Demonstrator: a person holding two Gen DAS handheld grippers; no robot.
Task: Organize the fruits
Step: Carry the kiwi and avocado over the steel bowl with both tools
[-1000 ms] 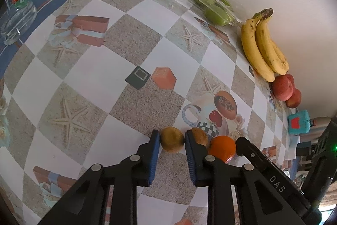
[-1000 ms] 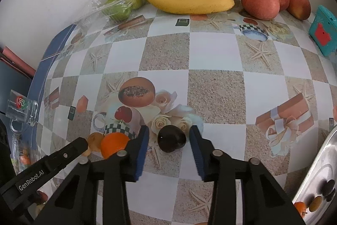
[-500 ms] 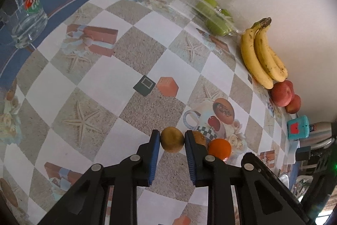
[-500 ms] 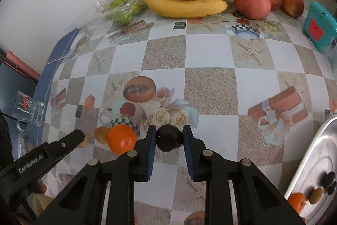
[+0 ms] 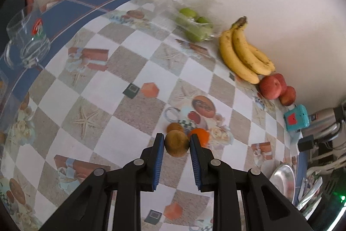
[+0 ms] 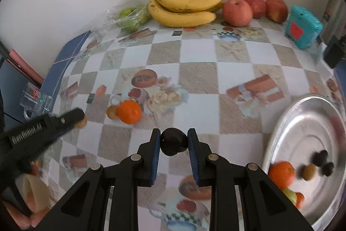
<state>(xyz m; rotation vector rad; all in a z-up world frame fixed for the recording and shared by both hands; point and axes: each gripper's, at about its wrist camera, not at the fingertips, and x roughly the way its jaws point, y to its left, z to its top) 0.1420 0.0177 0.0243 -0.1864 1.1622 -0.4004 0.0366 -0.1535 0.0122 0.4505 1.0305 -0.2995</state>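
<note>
Patterned tablecloth (image 6: 199, 75), left hand-held gripper (image 5: 176, 143) grasping kiwi (image 5: 177, 143), right (image 6: 174, 142) clamping blurred dark fruit (image 6: 173, 141)

A round brown fruit (image 5: 176, 143), perhaps a kiwi, sits pinched between the left fingers (image 5: 159, 151). A dark, near-black fruit (image 6: 173, 141) is clamped between the right fingers (image 6: 156, 148). An orange (image 6: 129, 112) and another brown fruit (image 6: 112, 112) lie touching beyond them.

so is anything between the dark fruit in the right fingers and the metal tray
Nothing visible. The dark fruit is clamped in the right gripper, and only bare tablecloth lies between it and the tray to its right. The orange sits off to the left, out of that path.
</note>
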